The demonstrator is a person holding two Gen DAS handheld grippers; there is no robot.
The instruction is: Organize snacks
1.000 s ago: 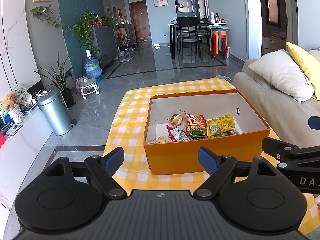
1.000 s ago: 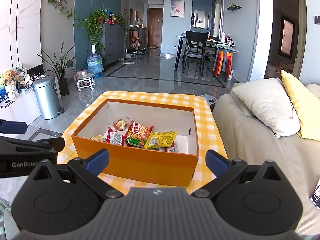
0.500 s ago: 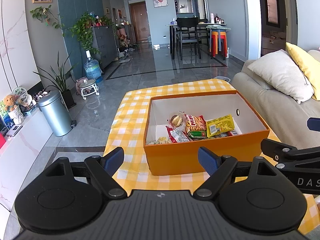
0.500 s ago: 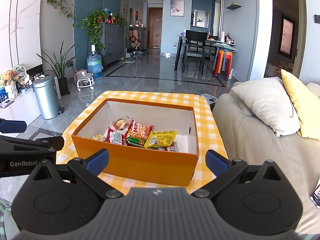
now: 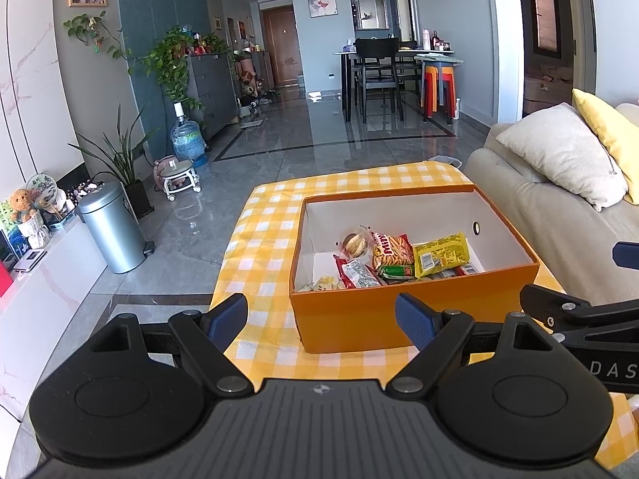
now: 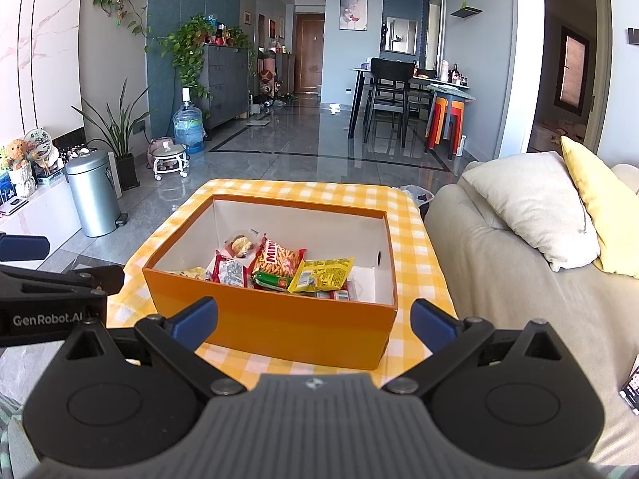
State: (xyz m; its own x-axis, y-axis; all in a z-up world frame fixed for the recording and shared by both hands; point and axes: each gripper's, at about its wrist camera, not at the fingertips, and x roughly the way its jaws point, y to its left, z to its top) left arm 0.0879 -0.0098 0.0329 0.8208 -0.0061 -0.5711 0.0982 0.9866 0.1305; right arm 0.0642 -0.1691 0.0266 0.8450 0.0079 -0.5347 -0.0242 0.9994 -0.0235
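1. Left gripper (image 5: pixel 321 317): black frame w/ blue-tipped fingers, spread wide, nothing between them. It hangs just short of the near wall of the open orange cardboard box (image 5: pixel 415 307), over the near-left corner area.
2. Right gripper (image 6: pixel 313 317): same build, fingers also spread apart, nothing held. It sits in front of the box's near wall (image 6: pixel 279 323), not touching it.
3. Each gripper shows at the edge of the other's view: the right one at the right edge of the left cam, the left one at the left edge of the right cam.
4. Box stands on a table w/ yellow-and-white checked cloth (image 5: pixel 263 239); white inside, small round hole in the right wall.
5. Snacks lie in a bunch at the near-left part of the box floor: yellow foil packet (image 6: pixel 321 275), red-orange bag of stick crisps (image 6: pixel 277 259), green bar wrapper (image 6: pixel 271 281) just in front of it, red-and-silver packet (image 6: pixel 229 269), clear-wrapped round pastry (image 6: pixel 241 244) behind, pale yellow packet (image 6: pixel 191 272) at the far left.
6. Far-right part of the box floor is bare white.
7. Beige sofa (image 6: pixel 499 279) just beside the table on the right, w/ cream cushion (image 6: pixel 531 207) and yellow cushion (image 6: pixel 603 207).
8. Silver pedal bin (image 5: pixel 112 231) on the grey tile floor to the left, well apart from the table.
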